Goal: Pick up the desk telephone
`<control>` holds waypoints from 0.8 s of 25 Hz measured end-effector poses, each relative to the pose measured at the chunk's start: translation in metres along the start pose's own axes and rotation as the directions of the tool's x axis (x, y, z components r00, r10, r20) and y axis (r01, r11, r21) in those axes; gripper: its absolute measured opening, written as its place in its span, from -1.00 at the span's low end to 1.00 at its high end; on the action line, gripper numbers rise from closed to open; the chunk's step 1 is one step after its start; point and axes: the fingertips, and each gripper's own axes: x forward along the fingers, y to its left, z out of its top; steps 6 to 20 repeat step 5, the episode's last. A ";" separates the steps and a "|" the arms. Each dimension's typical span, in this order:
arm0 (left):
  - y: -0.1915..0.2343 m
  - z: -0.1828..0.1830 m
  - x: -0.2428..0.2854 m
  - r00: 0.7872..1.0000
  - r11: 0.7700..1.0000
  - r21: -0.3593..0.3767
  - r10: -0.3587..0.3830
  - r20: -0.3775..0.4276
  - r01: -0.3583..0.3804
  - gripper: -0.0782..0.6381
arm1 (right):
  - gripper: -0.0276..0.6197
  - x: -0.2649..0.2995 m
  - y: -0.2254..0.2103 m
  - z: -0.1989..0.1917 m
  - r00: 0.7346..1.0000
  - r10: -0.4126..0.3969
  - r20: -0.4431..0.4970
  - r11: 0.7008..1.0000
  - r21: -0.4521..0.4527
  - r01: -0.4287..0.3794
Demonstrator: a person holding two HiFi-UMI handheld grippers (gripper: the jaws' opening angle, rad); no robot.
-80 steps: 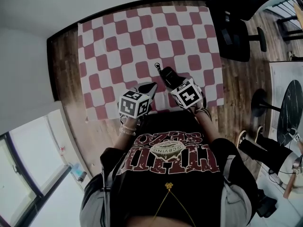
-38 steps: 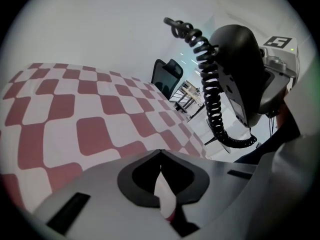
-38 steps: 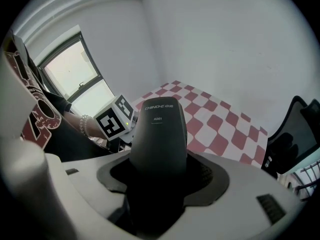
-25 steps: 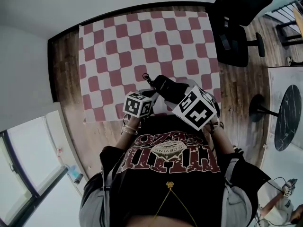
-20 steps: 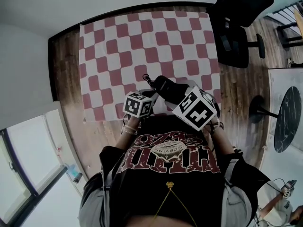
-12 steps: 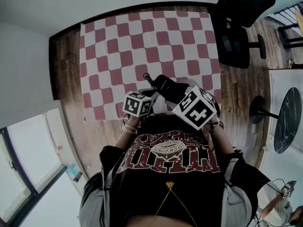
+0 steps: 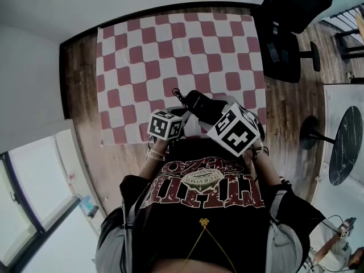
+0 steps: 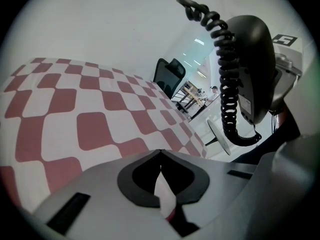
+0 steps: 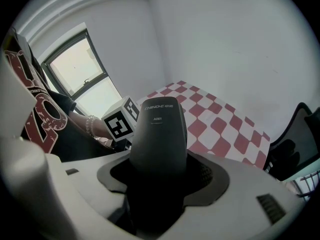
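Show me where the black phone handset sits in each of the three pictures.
Head view: the handset is at centre, just ahead of the two marker cubes.
Left gripper view: the handset is at upper right, with its coiled cord hanging.
Right gripper view: the handset is at centre, clamped in the right gripper.
Shared landmark: the checked cloth.
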 end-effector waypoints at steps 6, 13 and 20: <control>0.002 0.000 -0.001 1.000 1.000 -0.003 0.004 0.004 -0.004 -0.76 | -0.05 0.003 0.000 0.000 1.000 0.004 -0.006 1.000 -0.008 -0.004; 0.002 0.000 -0.001 1.000 1.000 -0.003 0.004 0.004 -0.004 -0.76 | -0.05 0.003 0.000 0.000 1.000 0.004 -0.006 1.000 -0.008 -0.004; 0.002 0.000 -0.001 1.000 1.000 -0.003 0.004 0.004 -0.004 -0.76 | -0.05 0.003 0.000 0.000 1.000 0.004 -0.006 1.000 -0.008 -0.004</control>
